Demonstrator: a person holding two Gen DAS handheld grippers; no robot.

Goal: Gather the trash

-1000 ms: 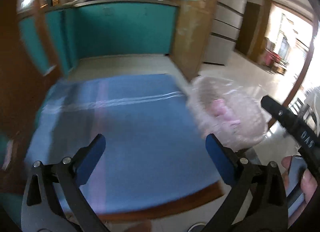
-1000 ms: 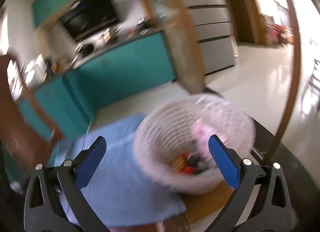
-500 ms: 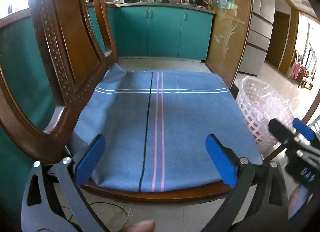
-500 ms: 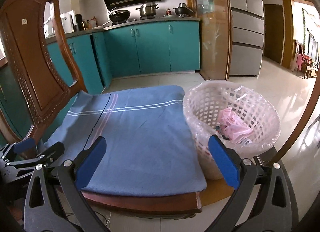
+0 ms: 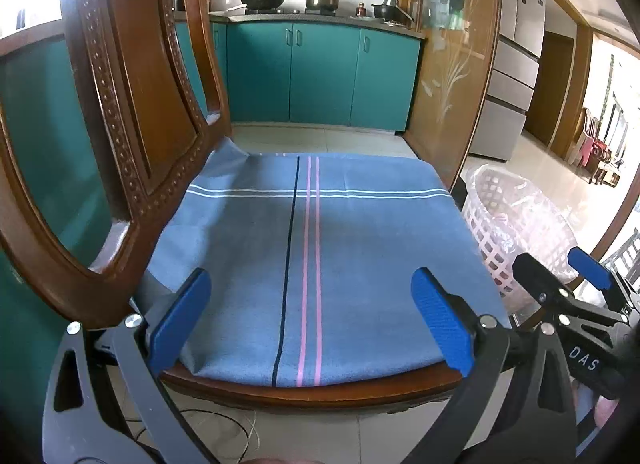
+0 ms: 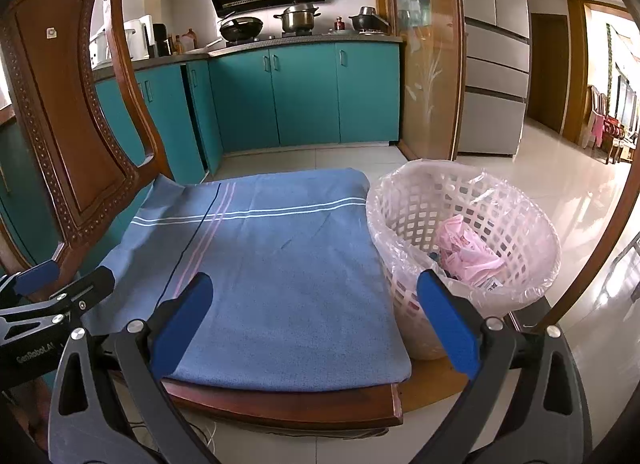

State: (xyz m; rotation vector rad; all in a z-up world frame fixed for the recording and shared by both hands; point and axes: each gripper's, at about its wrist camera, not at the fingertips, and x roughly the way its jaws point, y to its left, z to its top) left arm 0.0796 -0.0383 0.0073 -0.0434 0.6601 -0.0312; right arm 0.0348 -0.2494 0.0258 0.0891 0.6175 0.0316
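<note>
A white lattice trash basket (image 6: 404,219) lined with clear plastic stands to the right of a wooden chair; it holds crumpled pink wrappers (image 6: 468,250). The basket also shows at the right in the left wrist view (image 5: 492,232). The chair seat carries a blue striped cloth (image 6: 276,264) with nothing lying on it. My left gripper (image 5: 310,322) is open and empty at the seat's front edge. My right gripper (image 6: 312,322) is open and empty, in front of the seat's right part, close to the basket. Each gripper shows in the other's view.
The carved wooden chair back (image 5: 132,111) rises at the left. Teal kitchen cabinets (image 6: 304,91) with pots on the stove stand behind. A wooden partition (image 5: 448,75) and a fridge (image 6: 492,51) are at the right, with glossy tiled floor (image 6: 560,183) beyond. Thin cables (image 5: 224,436) lie under the seat.
Both views swung from a blurred look toward the basket to a steady frontal view of the chair seat. Both grippers stayed open and drew slightly back from the basket.
</note>
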